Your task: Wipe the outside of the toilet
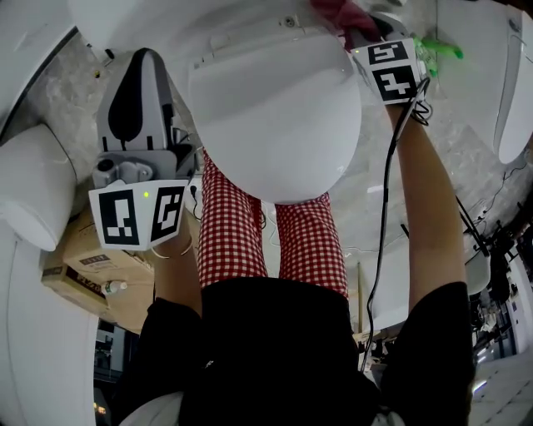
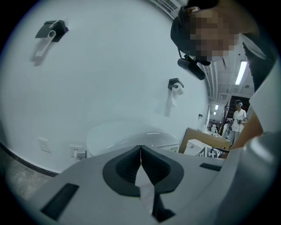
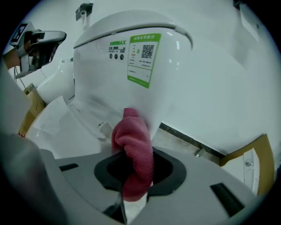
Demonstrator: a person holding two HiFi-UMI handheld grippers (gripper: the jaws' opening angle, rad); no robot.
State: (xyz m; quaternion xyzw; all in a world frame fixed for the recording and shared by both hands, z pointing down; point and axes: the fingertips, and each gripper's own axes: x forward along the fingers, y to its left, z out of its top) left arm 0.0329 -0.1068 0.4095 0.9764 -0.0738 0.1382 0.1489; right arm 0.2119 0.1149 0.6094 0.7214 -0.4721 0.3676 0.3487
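Note:
The white toilet (image 1: 275, 108) stands below me with its lid down; in the right gripper view the toilet (image 3: 131, 66) carries a green label on its side. My right gripper (image 3: 131, 176) is shut on a pink cloth (image 3: 134, 149), and the cloth's top presses against the toilet's lower side. In the head view that right gripper (image 1: 362, 32) is at the toilet's far right corner, the pink cloth (image 1: 341, 15) just past it. My left gripper (image 1: 143, 56) hangs left of the toilet, off it. The left gripper (image 2: 140, 151) is shut and holds nothing.
Other white toilets stand at the left (image 1: 33, 183) and right (image 1: 516, 83). Cardboard boxes (image 1: 83, 266) lie at my lower left. Cables (image 1: 491, 200) run over the marble floor on the right. A paper holder (image 2: 175, 84) hangs on the wall; a person (image 2: 239, 116) stands far off.

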